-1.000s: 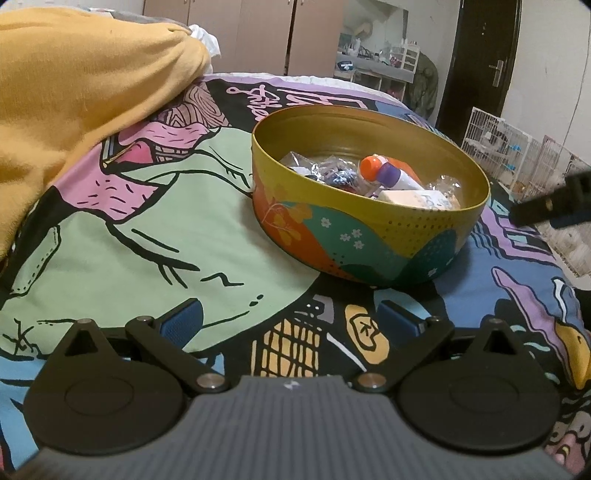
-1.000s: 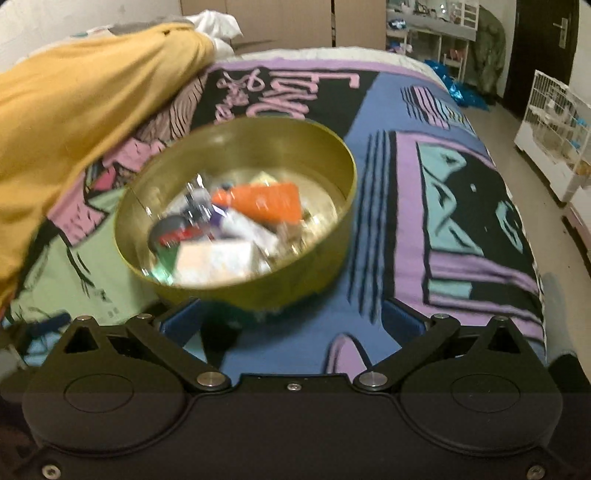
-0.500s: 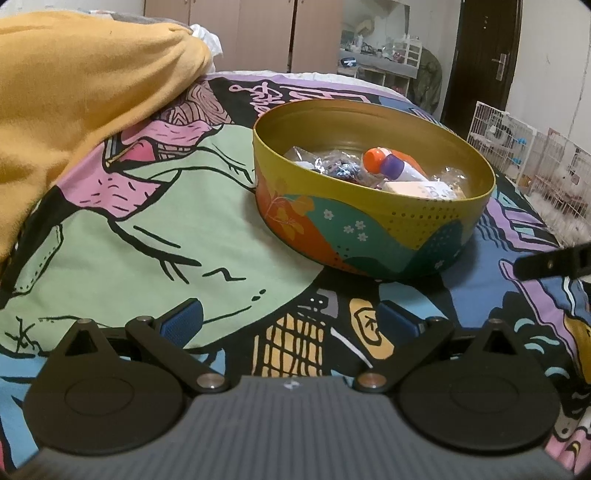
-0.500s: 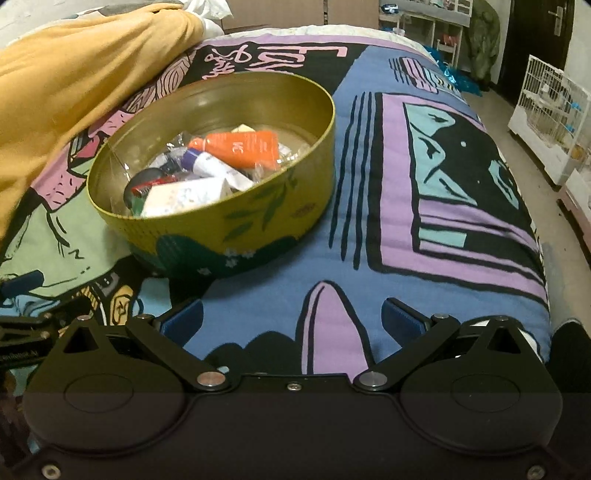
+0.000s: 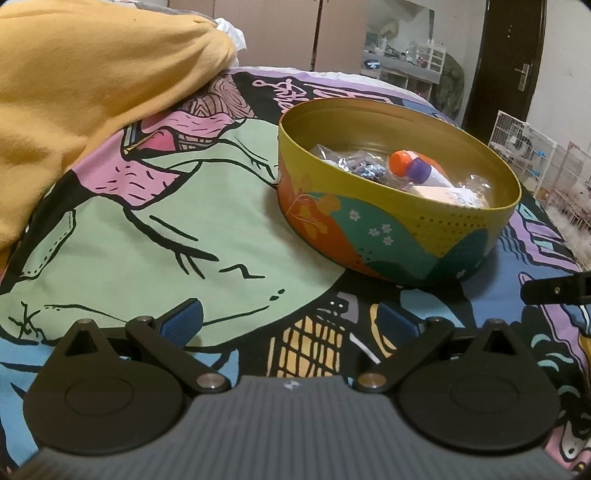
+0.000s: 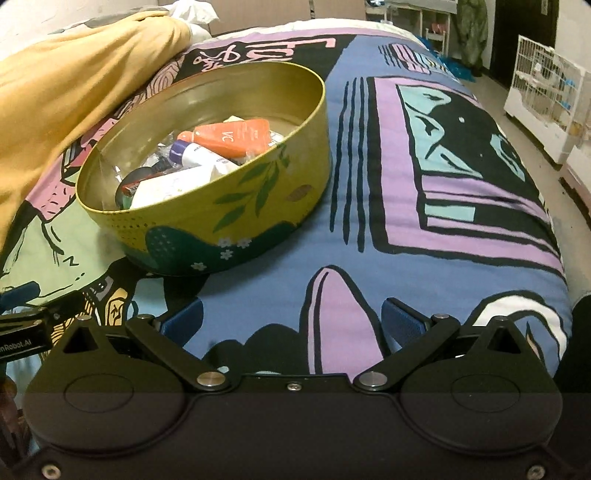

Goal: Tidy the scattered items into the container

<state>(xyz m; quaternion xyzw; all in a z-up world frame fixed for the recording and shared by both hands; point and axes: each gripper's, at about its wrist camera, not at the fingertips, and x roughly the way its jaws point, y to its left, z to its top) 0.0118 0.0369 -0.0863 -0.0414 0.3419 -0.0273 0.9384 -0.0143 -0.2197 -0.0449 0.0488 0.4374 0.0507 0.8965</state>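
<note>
— Right wrist view: both tongs, right (image 6: 291,317) and left (image 5: 288,321), have pulled back, released and empty.
— So the tin (image 6: 236,206), mid-bed, holds everything; bedspread (image 6: 369,236) looks bare. Tidying's likely finished.

Bedroom interior, dim indoor light.
Bed covered by a graphic-print bedspread (image 6: 443,184); yellow blanket (image 5: 74,81) heaped at its left. Wooden wardrobe doors (image 5: 295,33) and cluttered shelving (image 5: 410,59) behind; dark door (image 5: 513,62) and white wire cages (image 6: 546,92) to the right.
</note>
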